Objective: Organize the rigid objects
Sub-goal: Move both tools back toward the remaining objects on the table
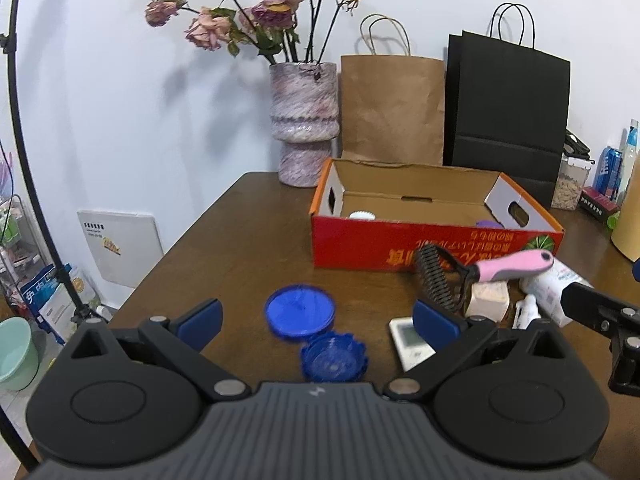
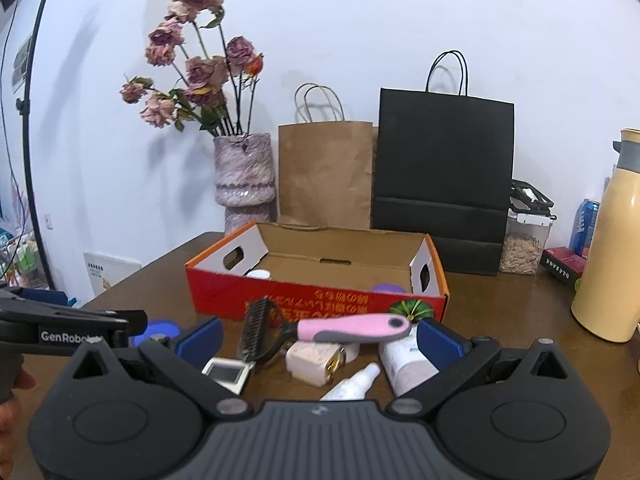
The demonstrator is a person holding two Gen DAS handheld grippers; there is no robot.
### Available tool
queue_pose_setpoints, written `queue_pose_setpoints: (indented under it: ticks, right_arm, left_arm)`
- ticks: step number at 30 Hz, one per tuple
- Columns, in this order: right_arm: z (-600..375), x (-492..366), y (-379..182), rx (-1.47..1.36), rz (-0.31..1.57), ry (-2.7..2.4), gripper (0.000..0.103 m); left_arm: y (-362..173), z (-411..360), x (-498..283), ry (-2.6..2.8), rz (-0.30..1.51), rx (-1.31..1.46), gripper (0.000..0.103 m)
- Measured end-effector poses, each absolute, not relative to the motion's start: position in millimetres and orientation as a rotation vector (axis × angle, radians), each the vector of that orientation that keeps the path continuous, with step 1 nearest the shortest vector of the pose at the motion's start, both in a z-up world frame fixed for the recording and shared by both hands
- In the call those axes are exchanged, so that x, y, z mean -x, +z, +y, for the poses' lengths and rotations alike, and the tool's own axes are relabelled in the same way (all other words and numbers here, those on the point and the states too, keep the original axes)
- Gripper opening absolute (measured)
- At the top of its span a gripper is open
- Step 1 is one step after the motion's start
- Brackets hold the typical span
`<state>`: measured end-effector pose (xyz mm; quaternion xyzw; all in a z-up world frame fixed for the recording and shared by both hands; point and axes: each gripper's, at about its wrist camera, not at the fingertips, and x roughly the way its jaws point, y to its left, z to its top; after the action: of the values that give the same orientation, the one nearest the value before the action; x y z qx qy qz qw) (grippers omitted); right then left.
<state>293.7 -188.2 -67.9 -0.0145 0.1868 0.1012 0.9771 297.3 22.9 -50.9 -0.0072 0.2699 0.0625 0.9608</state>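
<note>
Both grippers, left gripper (image 1: 318,322) and right gripper (image 2: 319,338), are hovering with fingers spread wide, holding nothing. Two blue lids (image 1: 300,310) are lying on the brown bench (image 1: 224,248); a pink-handled pet comb (image 2: 352,330) is resting on small bottles just before the red cardboard box (image 2: 320,300).

Left gripper (image 1: 318,322) level over the table, jaws spread wide, nothing between its blue pads (image 1: 200,322), right gripper (image 2: 318,340) alongside at similar height, jaws equally wide, empty, a bare hand (image 2: 10,412) visible behind the left unit
</note>
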Motion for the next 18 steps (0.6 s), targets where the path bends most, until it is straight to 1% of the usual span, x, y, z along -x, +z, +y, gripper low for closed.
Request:
queue_pose_setpoints:
  ticks: [18]
  right_arm:
    - [-151.9,-259.7,-79.9,0.061,0.422,0.217,0.103]
  left_arm:
    - [-68.8,54.6,-264.0,0.113,0.578,0.003,0.103]
